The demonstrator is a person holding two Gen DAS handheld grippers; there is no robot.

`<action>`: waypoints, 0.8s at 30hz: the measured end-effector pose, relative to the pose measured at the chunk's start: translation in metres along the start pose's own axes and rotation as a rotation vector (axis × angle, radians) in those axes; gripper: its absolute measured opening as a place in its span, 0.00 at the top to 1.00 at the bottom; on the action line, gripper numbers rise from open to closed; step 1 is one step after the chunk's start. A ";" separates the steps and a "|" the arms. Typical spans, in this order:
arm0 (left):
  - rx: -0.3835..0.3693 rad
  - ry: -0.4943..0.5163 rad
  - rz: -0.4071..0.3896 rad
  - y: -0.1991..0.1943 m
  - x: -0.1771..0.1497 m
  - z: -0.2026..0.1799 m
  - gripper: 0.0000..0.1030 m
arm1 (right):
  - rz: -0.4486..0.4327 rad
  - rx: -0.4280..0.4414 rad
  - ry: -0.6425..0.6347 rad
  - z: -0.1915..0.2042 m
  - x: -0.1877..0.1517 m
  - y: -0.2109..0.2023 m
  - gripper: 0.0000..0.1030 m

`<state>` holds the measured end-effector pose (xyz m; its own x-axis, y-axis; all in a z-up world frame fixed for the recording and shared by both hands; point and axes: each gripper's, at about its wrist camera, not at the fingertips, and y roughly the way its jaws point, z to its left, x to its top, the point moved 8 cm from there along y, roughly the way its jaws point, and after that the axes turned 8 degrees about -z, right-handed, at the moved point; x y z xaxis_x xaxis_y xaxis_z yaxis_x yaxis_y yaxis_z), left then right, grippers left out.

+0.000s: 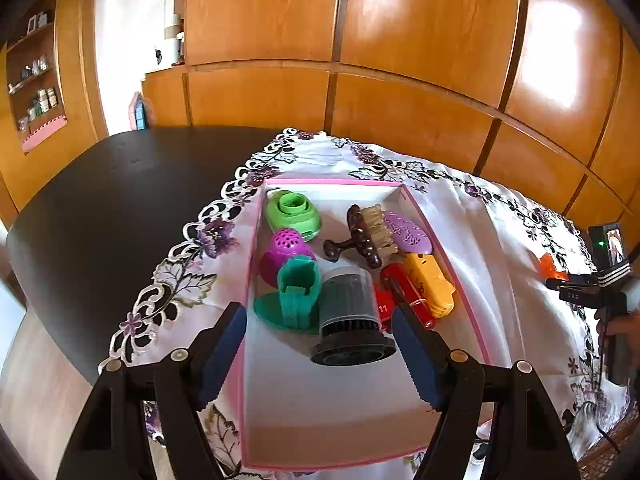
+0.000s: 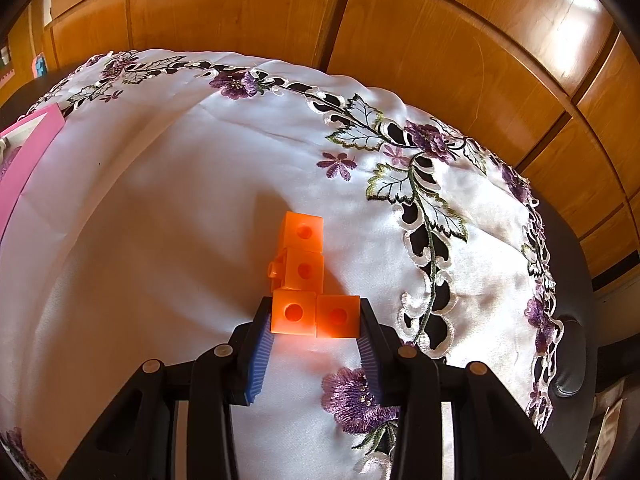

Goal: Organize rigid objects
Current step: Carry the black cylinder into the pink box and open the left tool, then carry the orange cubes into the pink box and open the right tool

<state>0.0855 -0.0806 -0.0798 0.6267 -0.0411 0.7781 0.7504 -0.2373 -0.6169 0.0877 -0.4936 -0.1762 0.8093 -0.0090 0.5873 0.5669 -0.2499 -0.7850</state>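
Observation:
A pink-rimmed box (image 1: 468, 300) lies on the embroidered white cloth and holds a green cap (image 1: 294, 212), a purple perforated piece (image 1: 284, 248), a teal holder (image 1: 298, 294), a dark cylinder (image 1: 350, 316), a brown brush (image 1: 368, 236), a lilac oval (image 1: 408, 232), a yellow piece (image 1: 430, 282) and a red tool (image 1: 404, 288). My left gripper (image 1: 320, 350) is open and empty, hovering over the box's near part. My right gripper (image 2: 316, 322) is shut on the near end of an orange block piece (image 2: 304, 268) made of linked cubes, resting on the cloth. It also shows in the left wrist view (image 1: 550, 266).
The white cloth (image 2: 160, 220) covers part of a dark table (image 1: 120, 200). The pink box's corner (image 2: 28, 148) lies far left of the right gripper. Wooden cabinet panels (image 1: 360, 40) stand close behind the table. The table edge drops off at the right (image 2: 572, 260).

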 end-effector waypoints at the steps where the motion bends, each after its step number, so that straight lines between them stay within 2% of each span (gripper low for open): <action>1: 0.002 0.000 -0.001 -0.001 -0.001 0.001 0.27 | 0.000 0.000 -0.001 0.000 0.000 0.000 0.62; 15: 0.021 -0.021 -0.008 -0.010 -0.003 0.016 0.27 | 0.022 -0.019 0.006 0.004 0.002 -0.003 0.62; 18: 0.028 -0.029 -0.019 -0.013 -0.001 0.022 0.27 | -0.002 -0.022 0.014 0.009 0.007 -0.015 0.62; 21: 0.043 -0.053 -0.024 -0.013 0.000 0.032 0.27 | -0.056 0.033 0.029 0.028 0.021 -0.039 0.62; 24: 0.060 -0.069 -0.026 -0.012 -0.001 0.041 0.27 | -0.128 0.141 -0.006 0.065 0.032 -0.075 0.62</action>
<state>0.0845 -0.0377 -0.0776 0.6181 0.0319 0.7855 0.7768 -0.1783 -0.6040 0.0808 -0.4119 -0.1113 0.7302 0.0200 0.6830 0.6806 -0.1099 -0.7244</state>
